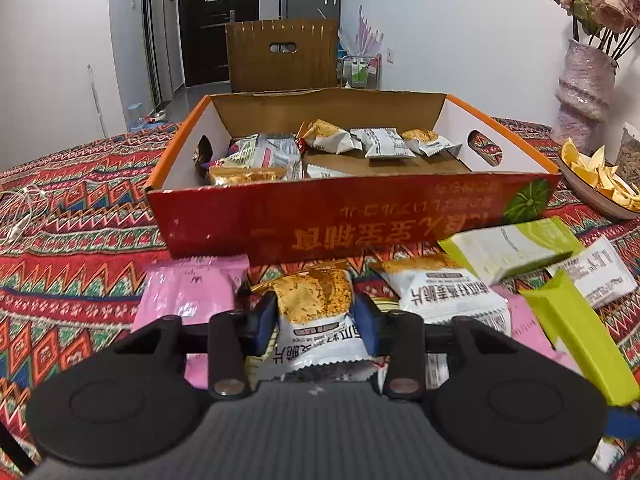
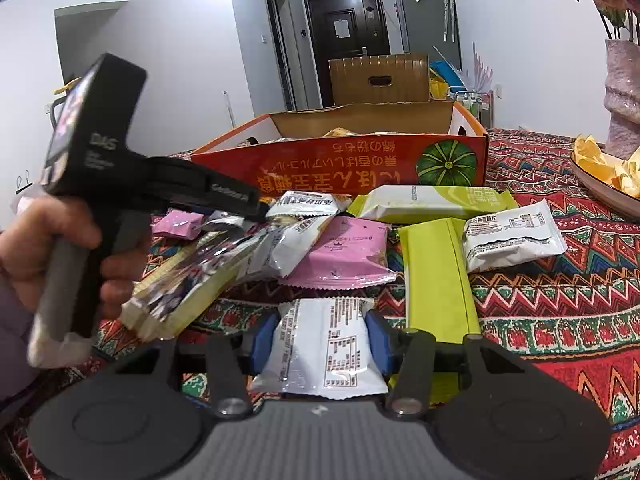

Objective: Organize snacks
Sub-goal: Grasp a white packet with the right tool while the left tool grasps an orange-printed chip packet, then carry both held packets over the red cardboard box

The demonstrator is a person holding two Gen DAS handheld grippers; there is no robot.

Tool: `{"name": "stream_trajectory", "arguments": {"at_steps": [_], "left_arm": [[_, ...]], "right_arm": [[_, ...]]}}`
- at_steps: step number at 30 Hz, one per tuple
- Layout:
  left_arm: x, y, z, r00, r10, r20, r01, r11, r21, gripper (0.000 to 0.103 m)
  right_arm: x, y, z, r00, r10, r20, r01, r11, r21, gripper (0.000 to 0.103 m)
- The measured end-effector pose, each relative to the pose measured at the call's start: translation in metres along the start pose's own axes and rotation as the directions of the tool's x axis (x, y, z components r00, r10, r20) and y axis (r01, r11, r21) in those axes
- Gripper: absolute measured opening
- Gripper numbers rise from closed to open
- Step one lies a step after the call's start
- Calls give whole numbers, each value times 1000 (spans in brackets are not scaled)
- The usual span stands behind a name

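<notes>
An open red and orange cardboard box stands on the patterned tablecloth with several snack packets inside. In front of it lies a loose pile of packets: pink, white and lime green. My left gripper is shut on a white packet with an orange crisp picture, its blue pads pressing both sides. In the right wrist view, my right gripper is shut on a white packet with a printed table at the near edge of the pile. A hand grips the left gripper's handle there.
A bowl of orange peel pieces and a pink vase with flowers stand at the right. A white cable lies at the far left. A wooden chair back rises behind the box.
</notes>
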State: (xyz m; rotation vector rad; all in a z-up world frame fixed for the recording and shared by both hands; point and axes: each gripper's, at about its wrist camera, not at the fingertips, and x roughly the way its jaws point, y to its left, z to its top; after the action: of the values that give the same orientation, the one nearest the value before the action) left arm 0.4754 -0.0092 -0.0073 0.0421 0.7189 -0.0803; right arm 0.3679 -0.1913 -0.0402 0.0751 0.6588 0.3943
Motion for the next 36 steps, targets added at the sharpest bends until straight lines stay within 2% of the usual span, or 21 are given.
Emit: {"name": "stream_trajectory", "arguments": {"at_steps": [4, 12, 18, 21, 24, 27, 31, 36], "left_arm": [[-28, 1, -10, 1000, -4, 9, 4, 1000, -14, 41], [-128, 17, -50, 993, -45, 109, 55, 994, -94, 41], [-182, 36, -90, 991, -37, 130, 58, 986, -158, 41], [-199, 44, -112, 993, -42, 114, 63, 980, -188, 41], [-211, 46, -132, 994, -51, 99, 68, 981, -184, 41], [-222, 48, -147, 992, -77, 97, 94, 977, -192, 41], [-232, 44, -154, 988, -100, 119, 121, 975, -186, 41], [-243, 40, -151, 980, -116, 161, 144, 974, -175, 41]], "right_arm": [[0, -1, 0, 1000, 0, 0, 0, 1000, 1, 48], [-3, 3, 0, 999, -31, 12, 31, 999, -10, 44], [-21, 13, -13, 994, -105, 20, 105, 994, -42, 43], [-45, 24, -31, 995, -96, 12, 96, 993, -75, 43], [-72, 25, -48, 998, -69, -2, 69, 996, -57, 43], [-98, 26, -63, 995, -96, -3, 96, 994, -46, 43], [-131, 20, -74, 992, -122, 11, 122, 992, -22, 43], [-151, 17, -74, 986, -159, 47, 160, 987, -24, 43]]}}
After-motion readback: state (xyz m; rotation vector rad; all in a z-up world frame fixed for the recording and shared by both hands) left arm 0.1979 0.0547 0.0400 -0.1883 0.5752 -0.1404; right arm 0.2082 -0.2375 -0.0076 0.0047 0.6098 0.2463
